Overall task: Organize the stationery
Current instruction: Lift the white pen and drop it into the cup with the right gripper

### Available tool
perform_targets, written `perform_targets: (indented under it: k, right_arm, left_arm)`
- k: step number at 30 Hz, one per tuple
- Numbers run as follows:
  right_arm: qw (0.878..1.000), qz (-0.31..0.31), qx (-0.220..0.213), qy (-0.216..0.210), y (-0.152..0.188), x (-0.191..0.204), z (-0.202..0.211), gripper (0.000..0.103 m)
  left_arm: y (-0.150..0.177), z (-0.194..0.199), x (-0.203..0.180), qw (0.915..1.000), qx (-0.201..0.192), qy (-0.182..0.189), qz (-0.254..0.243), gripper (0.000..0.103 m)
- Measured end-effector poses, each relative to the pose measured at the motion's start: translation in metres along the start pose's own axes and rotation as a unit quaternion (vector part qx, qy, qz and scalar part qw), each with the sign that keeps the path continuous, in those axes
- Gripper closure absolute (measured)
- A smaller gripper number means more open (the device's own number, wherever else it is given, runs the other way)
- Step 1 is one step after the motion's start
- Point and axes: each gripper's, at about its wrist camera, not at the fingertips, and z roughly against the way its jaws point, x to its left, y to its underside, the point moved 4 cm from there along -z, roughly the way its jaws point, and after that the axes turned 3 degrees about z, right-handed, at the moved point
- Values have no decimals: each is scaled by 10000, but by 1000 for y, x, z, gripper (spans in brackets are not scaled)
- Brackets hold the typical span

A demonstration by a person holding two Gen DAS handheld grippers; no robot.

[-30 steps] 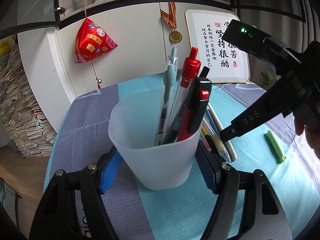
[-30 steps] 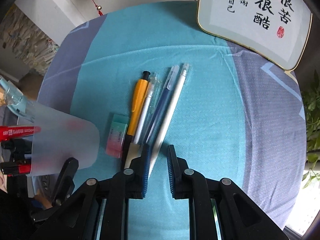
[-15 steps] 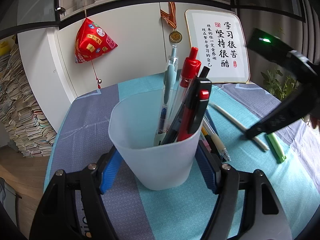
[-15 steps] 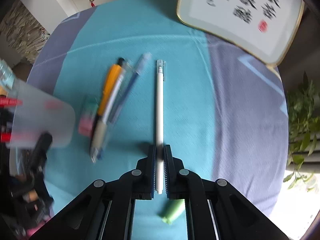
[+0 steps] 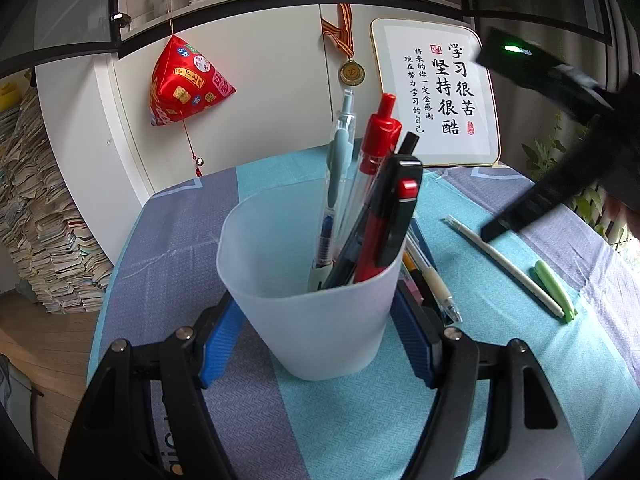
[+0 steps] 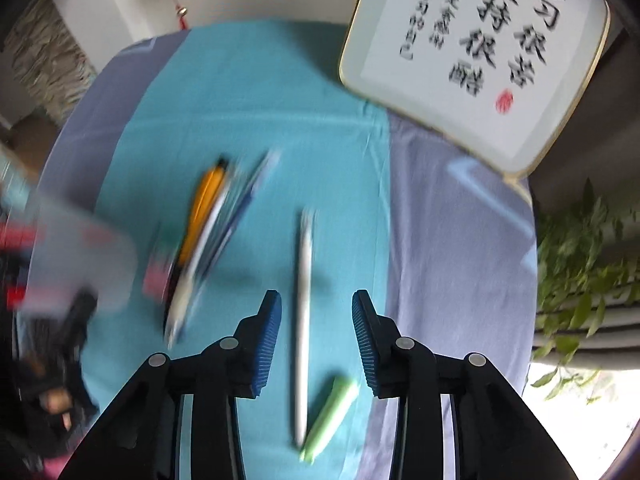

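My left gripper [image 5: 320,336] is shut on a translucent white cup [image 5: 312,304] that stands on the table and holds several pens, red, black and blue-grey. My right gripper [image 6: 316,320] is open above a white pen [image 6: 303,312] that lies flat on the cloth between its fingers, beside a green pen cap [image 6: 330,416]. The white pen [image 5: 504,268] and green cap [image 5: 554,290] also show in the left wrist view, with the right gripper [image 5: 516,216] over them. An orange pen [image 6: 200,208] and other pens lie in a blurred bundle to the left.
A framed calligraphy board [image 5: 436,92] leans at the table's back right. A red ornament [image 5: 184,80] and a medal [image 5: 352,72] hang on the white cabinet. A plant [image 6: 580,248] stands off the right edge. An eraser [image 6: 154,280] lies by the pens.
My right gripper carried the white pen rightward out of the bundle, then opened and let it go next to the green cap. My left gripper and the cup have not moved.
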Motion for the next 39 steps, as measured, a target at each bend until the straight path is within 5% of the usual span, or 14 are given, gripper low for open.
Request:
perform_targets:
  k: [6, 11, 16, 24, 32, 39]
  right_arm:
    - [9998, -166, 82, -13, -13, 1, -16, 68]
    - [9995, -235, 162, -102, -23, -2, -28, 89]
    - [9996, -234, 64, -137, -21, 1, -26, 92]
    - [9915, -221, -1165, -534, -9, 4, 71, 92]
    - [9588, 202, -2667, -956, -7, 36, 193, 92]
    - [9356, 728, -3264, -1133, -22, 78, 256, 92]
  left_arm:
    - [-1, -2, 1, 10000, 18, 5, 7, 33]
    - [-1, -2, 1, 10000, 20, 3, 6, 33]
    - [0, -2, 1, 10000, 18, 7, 8, 33]
    - [0, -3, 0, 10000, 19, 0, 5, 33]
    - [0, -3, 0, 10000, 20, -2, 0, 33]
    - [0, -3, 0, 10000, 20, -3, -2, 33]
